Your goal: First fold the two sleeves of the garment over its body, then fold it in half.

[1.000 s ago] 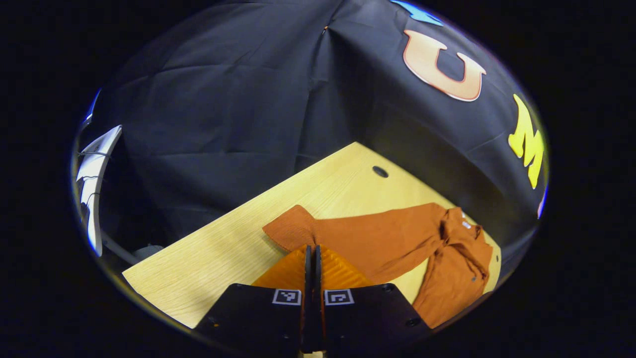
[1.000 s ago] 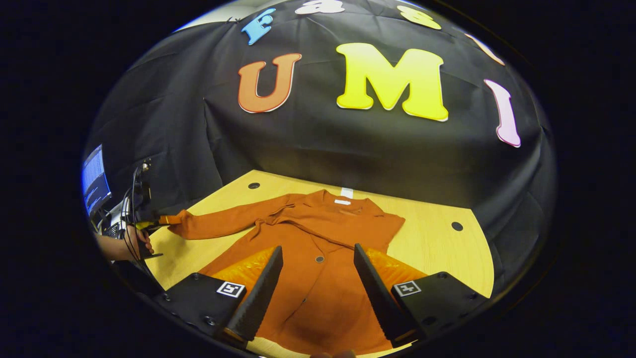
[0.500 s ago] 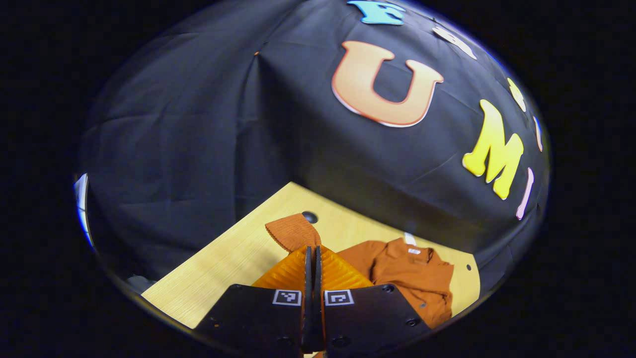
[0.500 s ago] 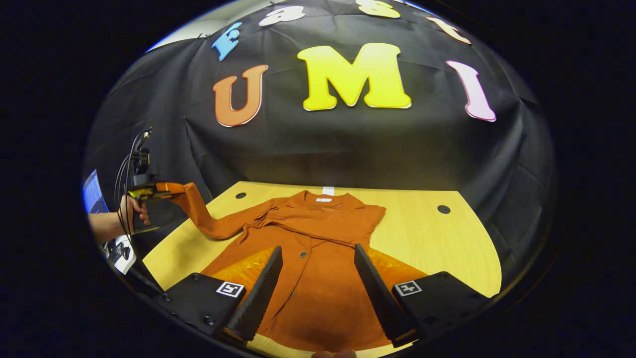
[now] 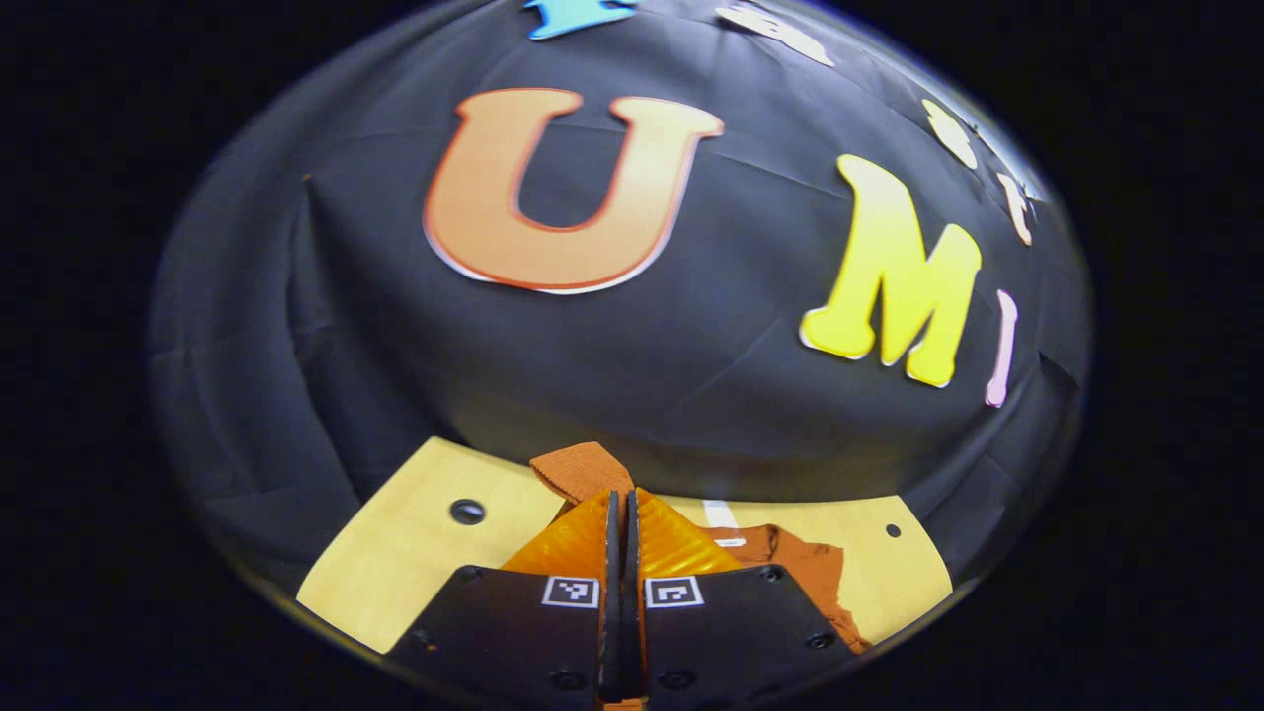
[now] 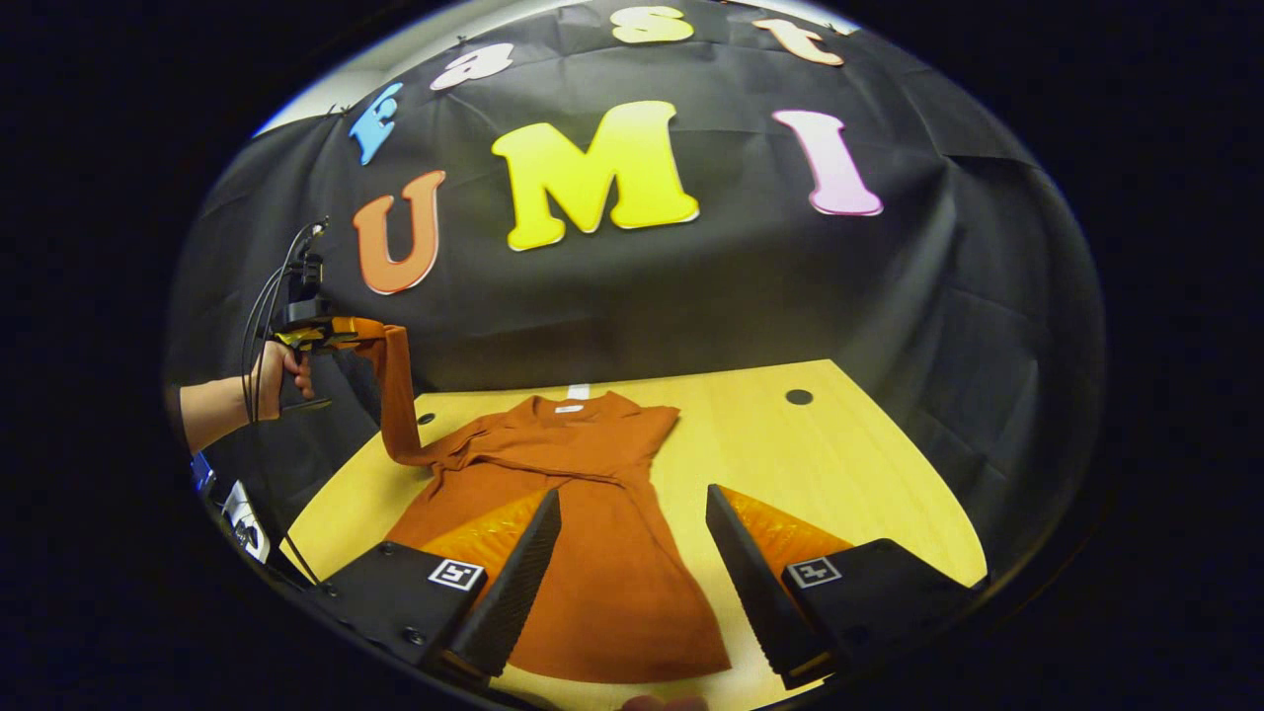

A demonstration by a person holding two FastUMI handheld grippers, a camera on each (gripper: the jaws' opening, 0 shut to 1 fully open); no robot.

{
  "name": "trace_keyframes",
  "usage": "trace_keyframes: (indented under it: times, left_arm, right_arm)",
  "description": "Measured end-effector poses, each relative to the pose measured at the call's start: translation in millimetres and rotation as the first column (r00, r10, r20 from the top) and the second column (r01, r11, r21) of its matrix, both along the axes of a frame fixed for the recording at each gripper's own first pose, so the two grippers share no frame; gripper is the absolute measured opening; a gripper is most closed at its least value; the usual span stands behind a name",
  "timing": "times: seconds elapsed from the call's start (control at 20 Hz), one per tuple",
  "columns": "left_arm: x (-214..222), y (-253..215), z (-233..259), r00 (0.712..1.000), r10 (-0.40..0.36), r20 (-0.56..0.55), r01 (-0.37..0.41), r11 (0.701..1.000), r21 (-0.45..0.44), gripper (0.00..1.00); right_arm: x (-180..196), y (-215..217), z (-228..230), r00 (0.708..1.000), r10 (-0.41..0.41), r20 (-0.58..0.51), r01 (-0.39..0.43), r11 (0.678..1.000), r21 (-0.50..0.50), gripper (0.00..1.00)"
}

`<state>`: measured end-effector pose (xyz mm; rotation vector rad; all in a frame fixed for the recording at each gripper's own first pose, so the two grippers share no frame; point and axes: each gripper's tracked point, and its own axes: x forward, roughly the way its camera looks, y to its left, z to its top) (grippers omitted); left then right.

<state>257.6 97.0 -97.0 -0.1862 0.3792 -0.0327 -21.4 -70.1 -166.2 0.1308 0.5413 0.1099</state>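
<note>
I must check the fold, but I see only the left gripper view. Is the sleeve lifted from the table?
Observer: Yes. In the right gripper view the sleeve hangs from the left tongs, raised over the table.
Operator: And the other sleeve?
Observer: It already lies folded across the body of the garment.
Operator: What do the right tongs do?
Observer: The right tongs are open above the hem and hold nothing.
</note>
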Motion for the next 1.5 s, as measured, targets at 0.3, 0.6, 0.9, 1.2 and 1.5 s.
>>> trace_keyframes:
  times: [0.3, 0.6, 0.9, 1.2, 1.5]
  left_arm:
    - [25, -146, -43, 0.975, -0.212, -0.071, 0.213, 0.977, 0.013, 0.03]
    - [29, -249, -138, 0.936, -0.283, -0.209, 0.301, 0.952, 0.056, 0.03]
    - [37, -296, -228, 0.911, -0.240, -0.335, 0.313, 0.932, 0.183, 0.04]
    - [17, -335, -231, 0.902, -0.293, -0.316, 0.374, 0.897, 0.236, 0.46]
    - [-19, -357, -193, 0.887, -0.399, -0.230, 0.445, 0.873, 0.199, 0.95]
  right_arm:
    - [-20, -59, 7, 0.994, -0.108, -0.003, 0.107, 0.993, -0.041, 0.95]
    - [-45, -104, 5, 0.978, -0.203, -0.040, 0.198, 0.976, -0.088, 0.93]
    - [-72, -146, 0, 0.950, -0.306, -0.064, 0.298, 0.949, -0.105, 0.95]
    - [-68, -146, 4, 0.953, -0.297, -0.051, 0.291, 0.951, -0.104, 0.93]
    - [-48, -112, 1, 0.979, -0.200, -0.033, 0.196, 0.977, -0.085, 0.95]
